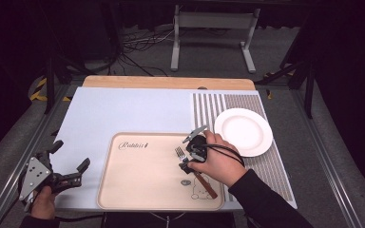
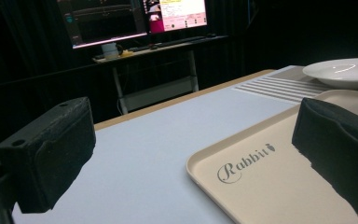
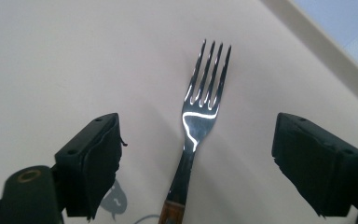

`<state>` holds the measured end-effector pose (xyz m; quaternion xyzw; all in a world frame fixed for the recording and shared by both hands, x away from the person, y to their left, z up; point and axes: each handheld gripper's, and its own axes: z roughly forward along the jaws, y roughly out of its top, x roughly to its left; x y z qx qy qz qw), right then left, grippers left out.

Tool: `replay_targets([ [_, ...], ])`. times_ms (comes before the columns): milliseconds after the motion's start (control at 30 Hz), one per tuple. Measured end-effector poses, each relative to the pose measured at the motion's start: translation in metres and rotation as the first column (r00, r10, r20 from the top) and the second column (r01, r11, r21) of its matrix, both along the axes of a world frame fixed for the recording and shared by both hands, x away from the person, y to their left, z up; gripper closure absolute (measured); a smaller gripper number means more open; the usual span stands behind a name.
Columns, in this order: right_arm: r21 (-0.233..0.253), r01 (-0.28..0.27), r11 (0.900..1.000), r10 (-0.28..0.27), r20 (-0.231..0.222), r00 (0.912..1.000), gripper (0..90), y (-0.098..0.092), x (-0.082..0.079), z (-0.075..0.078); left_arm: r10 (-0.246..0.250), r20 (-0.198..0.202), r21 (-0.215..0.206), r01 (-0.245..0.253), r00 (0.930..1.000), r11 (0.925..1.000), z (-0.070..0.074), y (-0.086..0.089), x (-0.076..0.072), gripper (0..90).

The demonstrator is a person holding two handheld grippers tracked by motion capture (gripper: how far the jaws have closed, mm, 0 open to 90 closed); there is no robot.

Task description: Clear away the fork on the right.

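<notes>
A steel fork [image 1: 205, 185] with a brown wooden handle lies on the beige tray [image 1: 142, 190], tines pointing to the far left. My right gripper [image 1: 190, 153] hovers over the fork's neck, held by a hand in a dark sleeve. In the right gripper view the fork [image 3: 199, 116] lies between the two jaws, which stand wide apart and touch nothing, so the right gripper [image 3: 200, 140] is open. My left gripper [image 1: 71, 156] rests open at the table's front left, off the tray. In the left gripper view it [image 2: 193, 130] faces the tray's corner [image 2: 242, 186].
A white plate [image 1: 243, 131] stands empty on a striped mat [image 1: 209, 107] at the right, also seen far off as a plate [image 2: 342, 70]. A pale blue mat [image 1: 119, 111] covers the table. Monitors on a desk [image 2: 135, 18] stand beyond the table.
</notes>
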<state>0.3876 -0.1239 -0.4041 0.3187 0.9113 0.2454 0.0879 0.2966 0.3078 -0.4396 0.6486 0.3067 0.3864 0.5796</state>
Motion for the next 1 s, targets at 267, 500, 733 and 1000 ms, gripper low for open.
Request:
replay_targets([
  [267,0.044,-0.067,0.997,0.066,0.026,0.9975,38.3,0.005,0.005,-0.006,-0.001,0.004,0.000,0.001,1.0000,1.0000,0.000,0.000,0.000,0.2],
  [500,0.052,-0.116,0.992,0.115,0.025,0.9930,77.4,0.010,0.010,-0.011,-0.005,0.004,0.000,0.005,1.0000,1.0000,0.000,0.000,0.000,0.2],
  [733,0.014,-0.153,0.988,0.152,0.047,0.9873,90.0,0.014,0.012,-0.017,-0.005,0.003,0.001,0.005,1.0000,1.0000,0.000,0.000,0.000,0.2],
  [1000,0.018,-0.157,0.987,0.156,0.034,0.9871,90.0,0.016,0.016,-0.023,-0.005,0.004,0.001,0.005,1.0000,1.0000,0.000,0.001,0.000,0.2],
])
